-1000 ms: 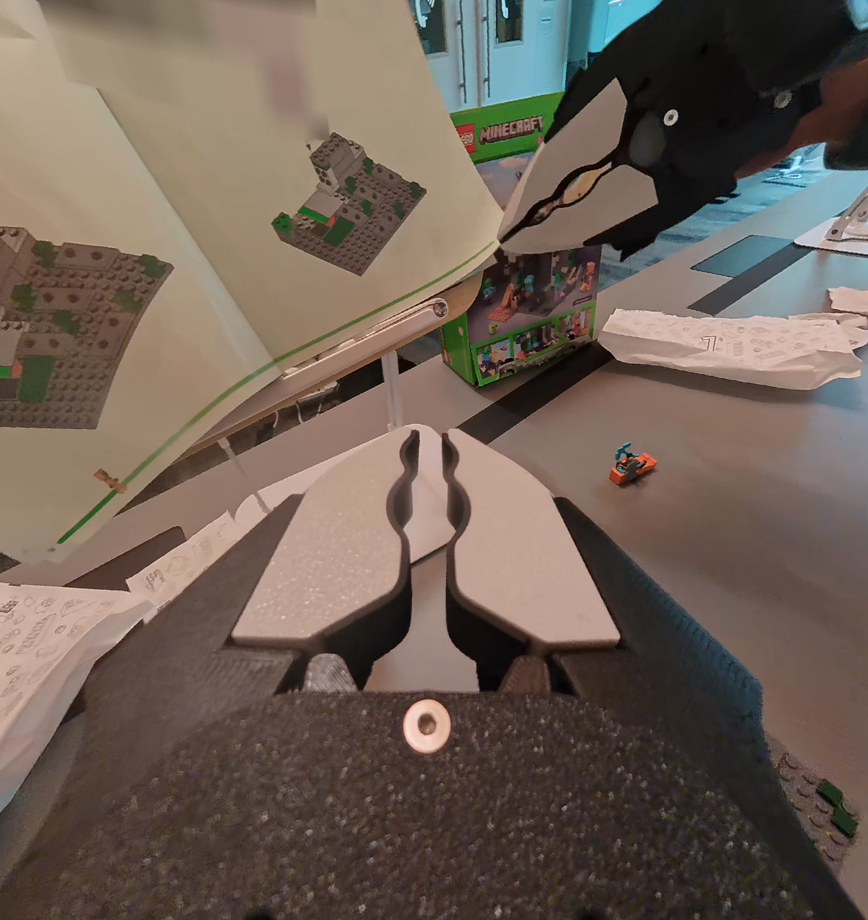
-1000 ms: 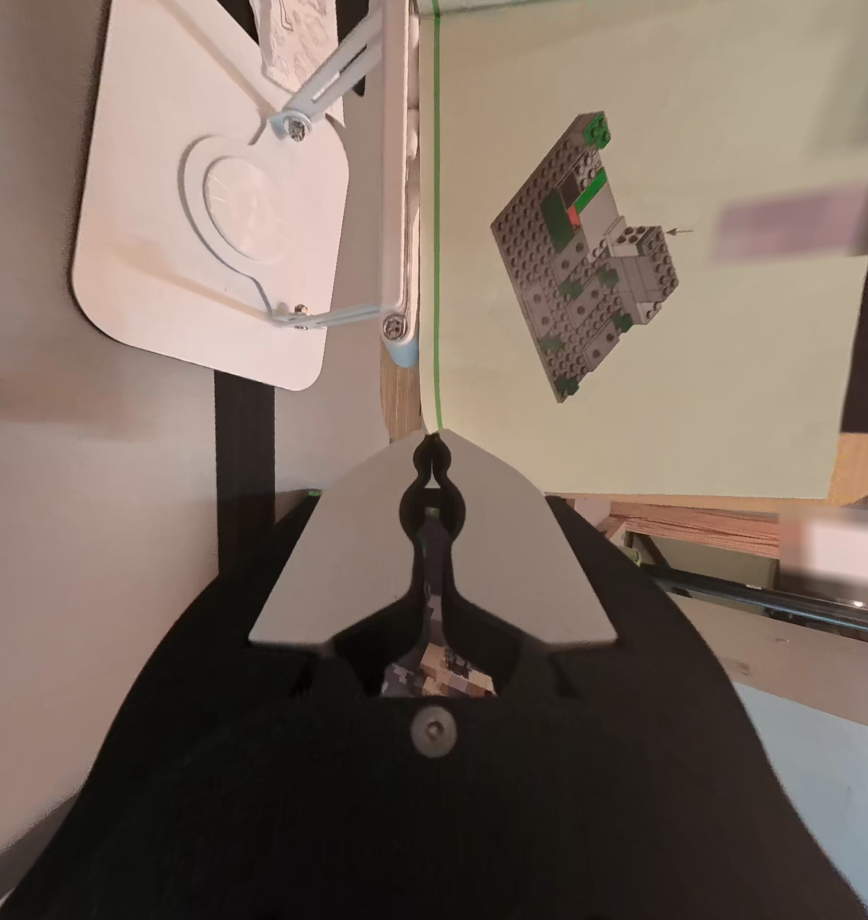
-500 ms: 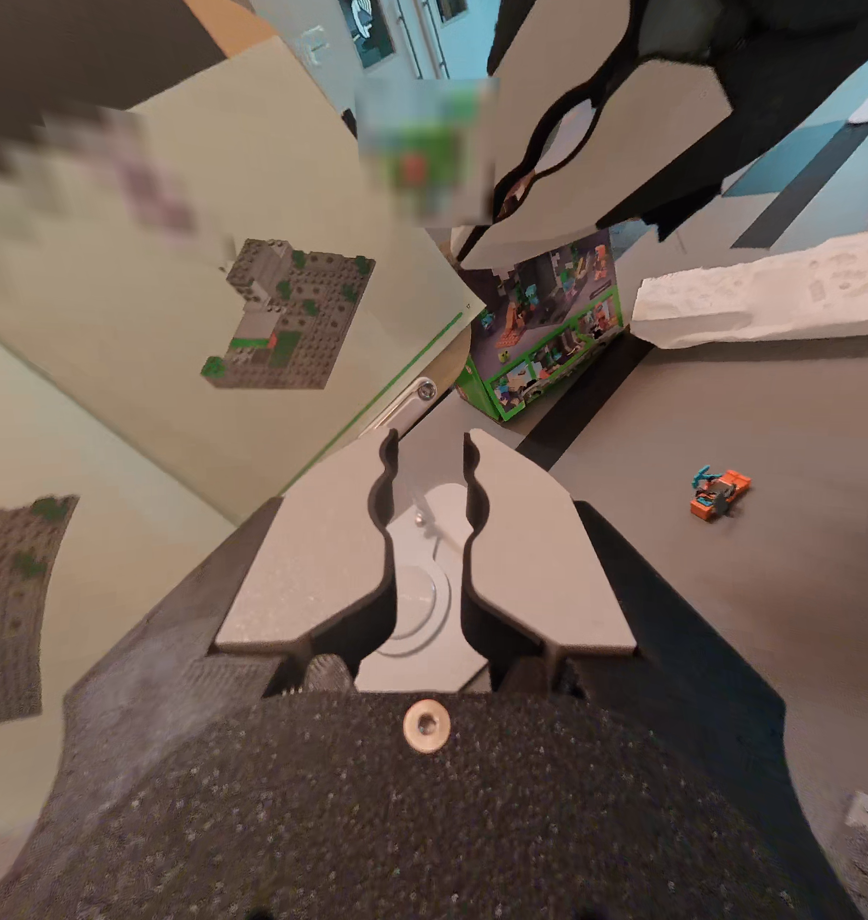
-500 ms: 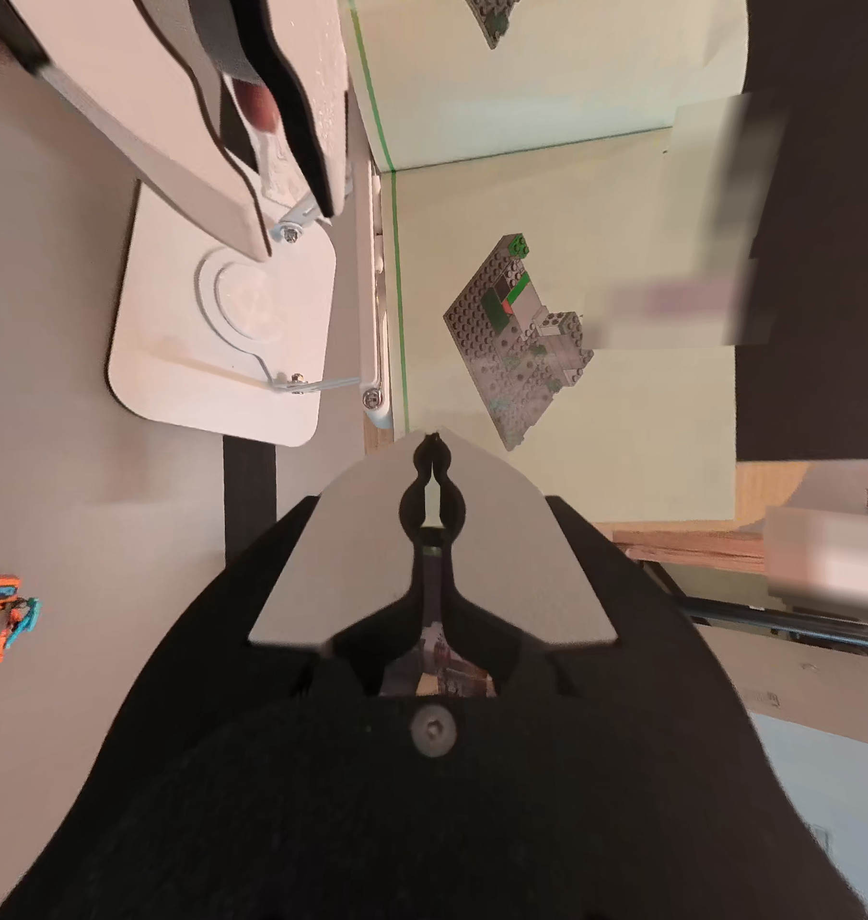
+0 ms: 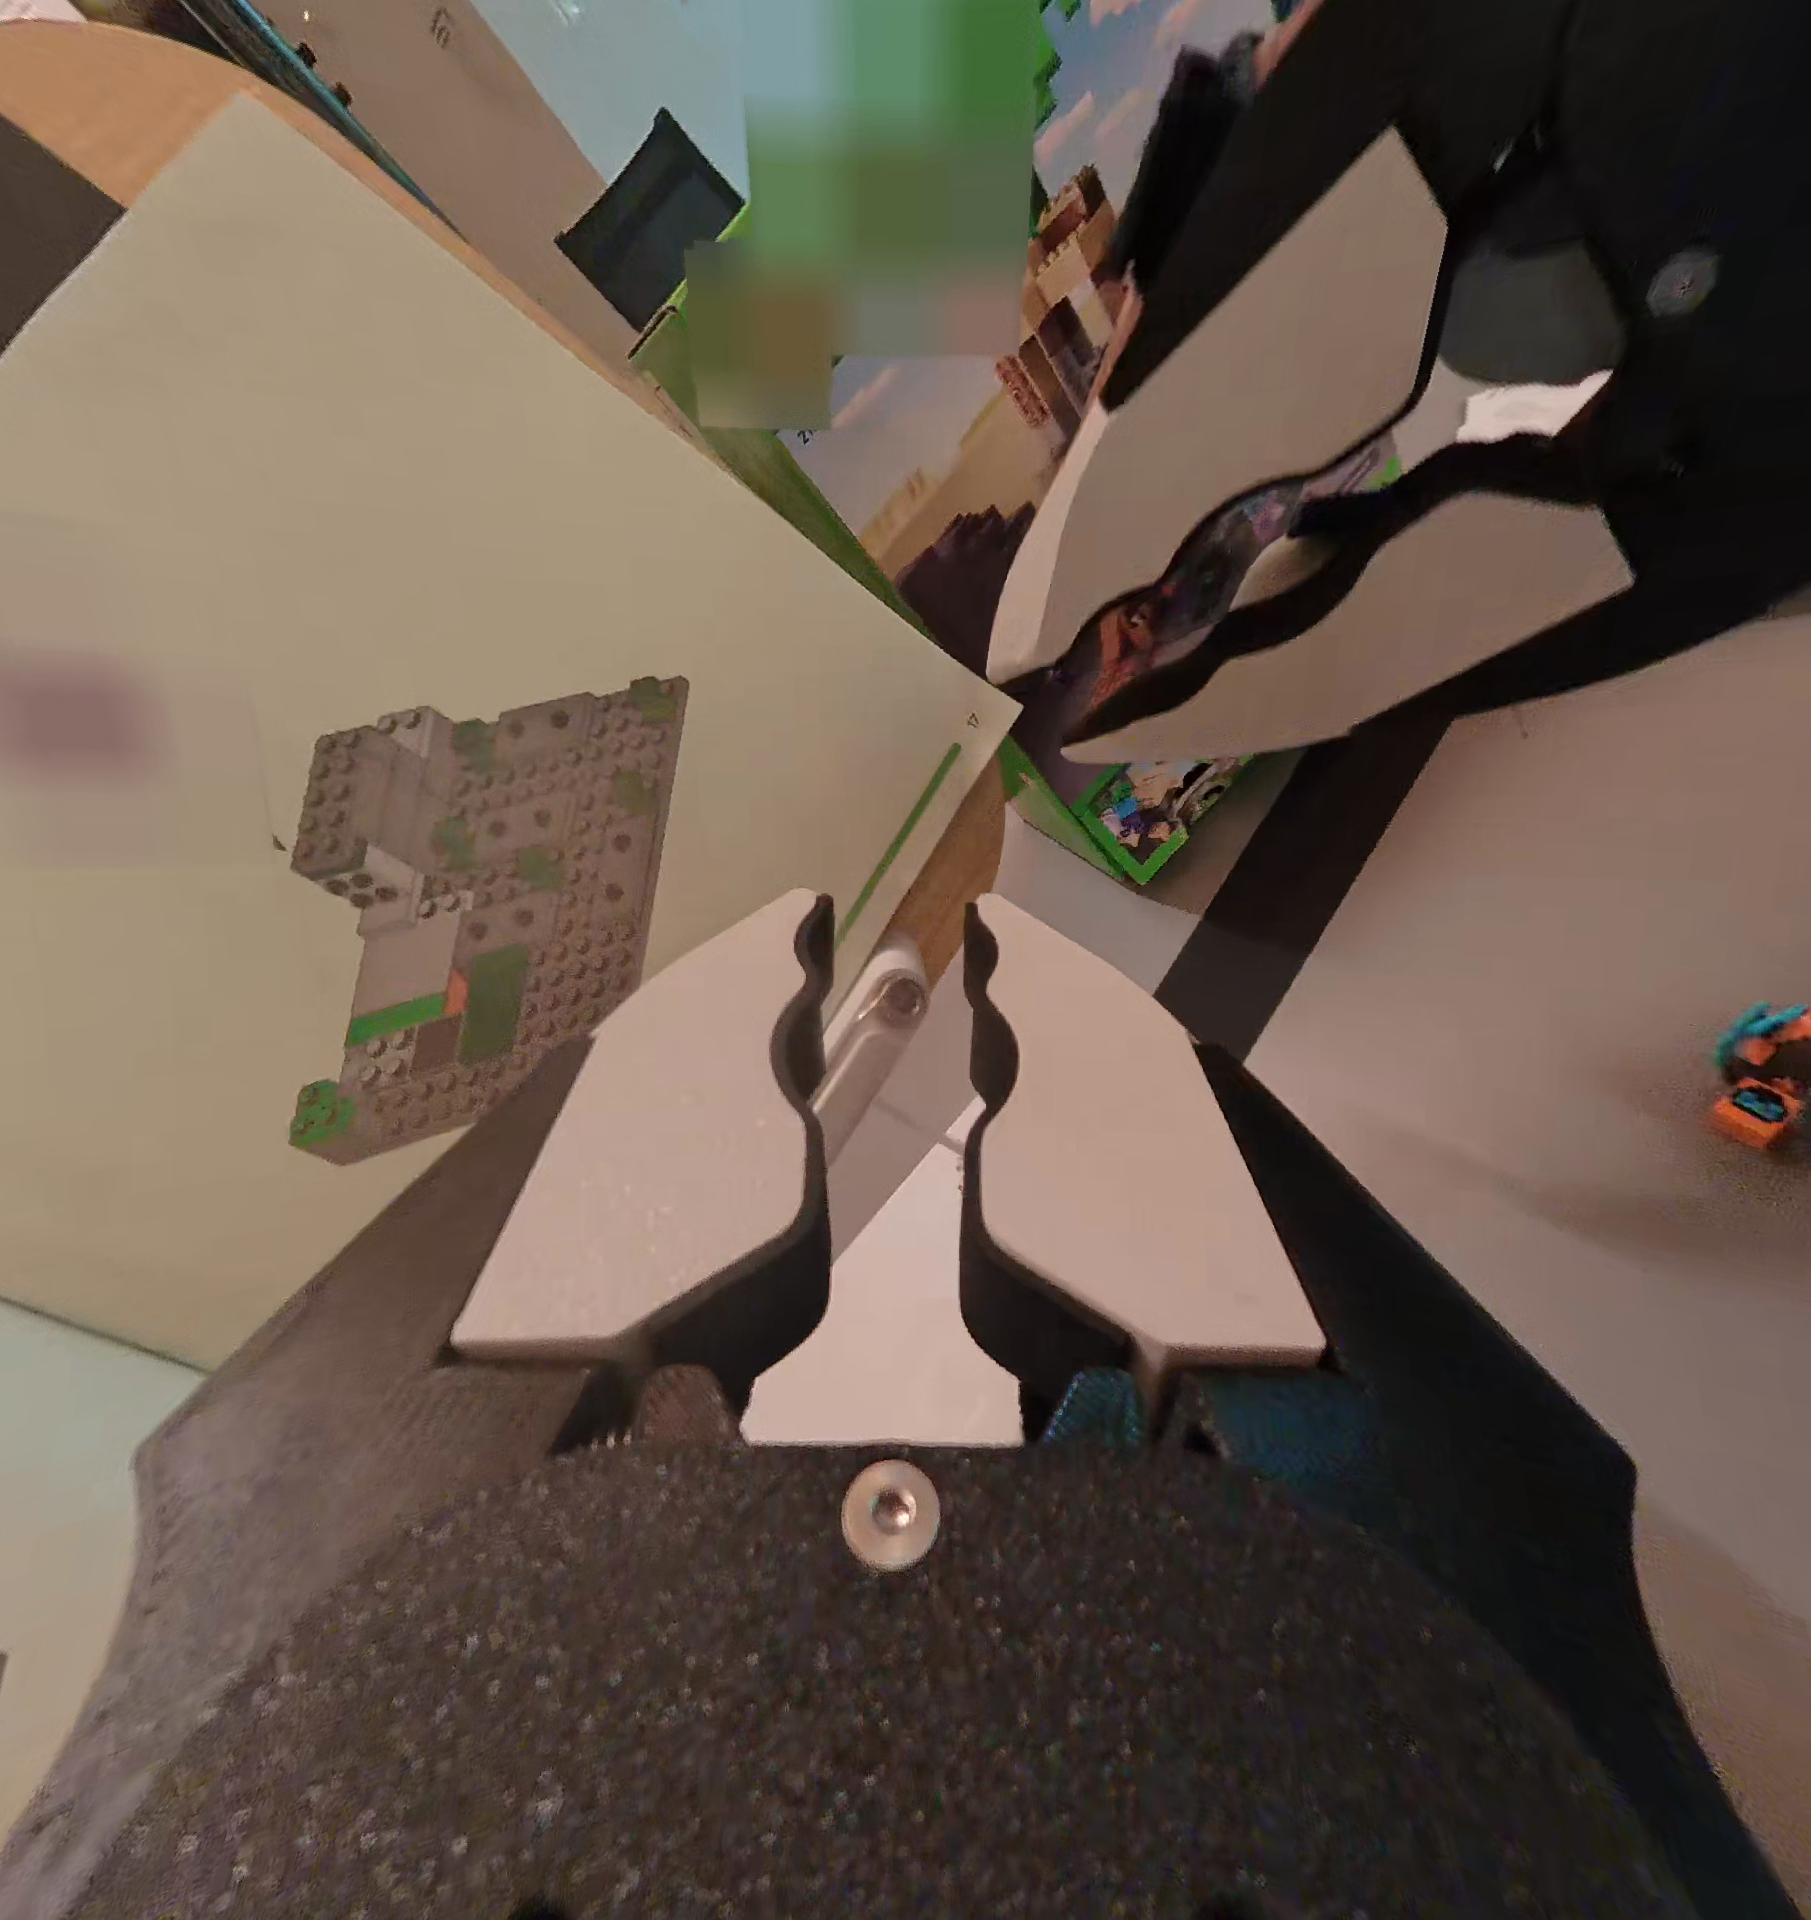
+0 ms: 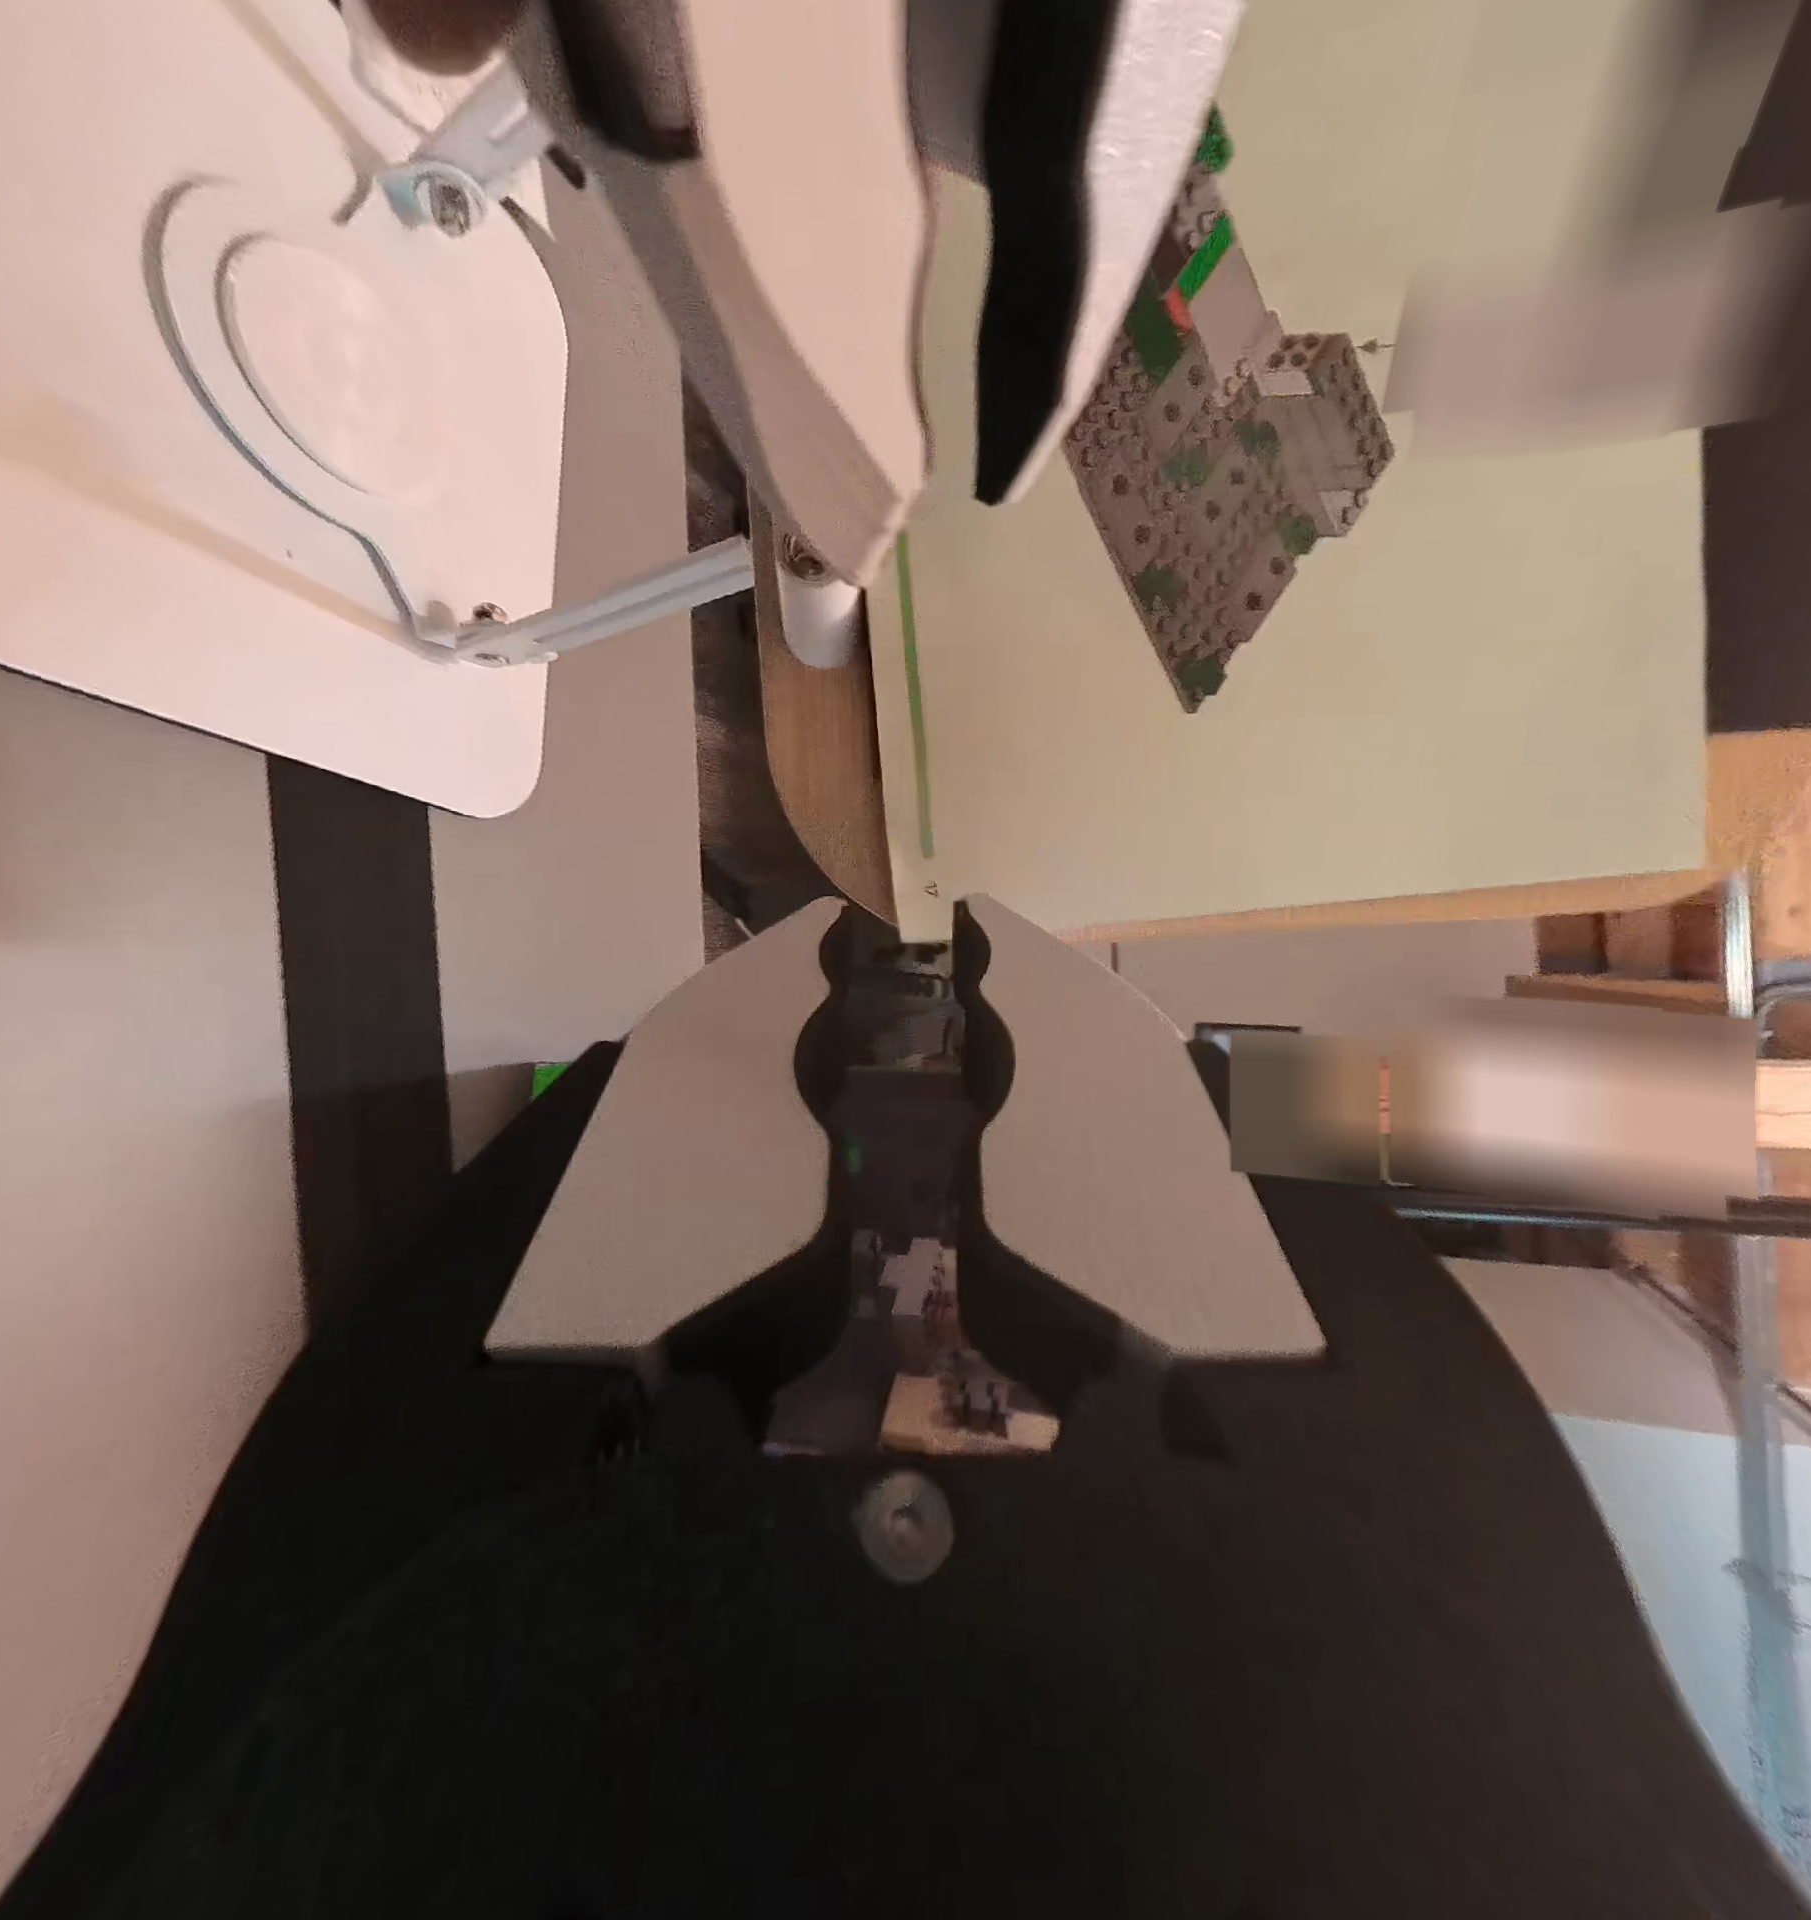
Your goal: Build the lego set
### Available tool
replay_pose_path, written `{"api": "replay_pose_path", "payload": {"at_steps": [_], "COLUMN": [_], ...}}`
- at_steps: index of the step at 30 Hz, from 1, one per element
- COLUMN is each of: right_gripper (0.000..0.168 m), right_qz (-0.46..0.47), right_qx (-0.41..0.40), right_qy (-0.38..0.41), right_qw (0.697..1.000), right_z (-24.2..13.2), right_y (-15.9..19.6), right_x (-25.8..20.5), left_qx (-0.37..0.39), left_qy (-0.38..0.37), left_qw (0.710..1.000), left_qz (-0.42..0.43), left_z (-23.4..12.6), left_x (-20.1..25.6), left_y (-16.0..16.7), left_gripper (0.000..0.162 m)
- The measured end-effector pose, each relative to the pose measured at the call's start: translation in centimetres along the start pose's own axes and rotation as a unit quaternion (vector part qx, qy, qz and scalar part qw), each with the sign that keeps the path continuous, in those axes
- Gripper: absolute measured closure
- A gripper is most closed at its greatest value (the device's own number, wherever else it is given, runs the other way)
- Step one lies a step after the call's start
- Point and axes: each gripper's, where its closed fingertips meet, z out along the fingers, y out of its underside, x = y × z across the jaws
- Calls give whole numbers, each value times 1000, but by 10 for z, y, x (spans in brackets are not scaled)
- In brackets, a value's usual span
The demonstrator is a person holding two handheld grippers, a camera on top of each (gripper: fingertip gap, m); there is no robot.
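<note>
Lego instructions, a pale green booklet page (image 5: 444, 520) printed with a grey studded build, stood propped on a white wire book stand (image 6: 257, 416) with a flat white base resting on the grey tabletop (image 5: 1503, 935). You held your left gripper (image 5: 896, 920) just in front of the page's lower corner, its pale fingers (image 5: 672, 1143) spread apart with nothing between them; through the gap showed the stand's white arm and a screw. Your right gripper (image 6: 901, 914) pointed at the same corner from the other side, its fingertips slightly parted around the page's corner edge, and I cannot tell whether they touched the paper. In the left wrist view that right gripper (image 5: 1046, 696) hung up and to the right of the page corner, close beside it, its wavy finger edges nearly together. In the right wrist view your left gripper (image 6: 942, 488) came down from the top edge over the page, just beside the green stripe along the page's bottom margin. Behind the page stood a green cardboard set box (image 5: 1140, 831) on the tabletop, next to a dark strip (image 5: 1285, 883) set into the surface. Well apart, toward the right edge of the tabletop, lay a small orange and teal Lego piece (image 5: 1784, 1070) on its own.
</note>
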Motion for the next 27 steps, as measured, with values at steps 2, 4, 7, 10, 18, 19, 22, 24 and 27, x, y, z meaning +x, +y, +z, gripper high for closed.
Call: {"api": "replay_pose_path", "payload": {"at_steps": [2,4,7,10,18,19,22,24,27], "right_gripper": [151,154,164,168,168,168,168,168,168], "right_qz": [-26,-49,-62,-74,-51,-41,-3,24,63], "right_qx": [0,-3,3,2,3,5,15,22,35], "right_qy": [7,13,24,20,-24,-33,-57,-75,-100], "right_qw": [1000,999,998,997,998,999,998,997,992], "right_z": [8,14,17,17,5,3,-5,-9,-15], "right_y": [3,8,10,10,1,-1,-9,-15,-26], "right_x": [-2,-3,0,0,0,1,4,5,8], "left_qx": [-9,-16,-24,-28,-25,-23,-15,-14,-3], "left_qy": [-3,-2,-5,-6,-13,-13,-12,-10,-7], "left_qw": [1000,1000,1000,999,995,994,994,994,994], "left_qz": [-6,-14,-18,-34,-100,-104,-106,-105,-105], "left_z": [4,6,4,-4,-39,-43,-48,-49,-50], "left_x": [-1,1,4,6,6,6,5,5,4], "left_y": [1,3,9,15,39,41,46,47,42], "left_gripper": [139,139,140,140,142,142,142,140,139]}}
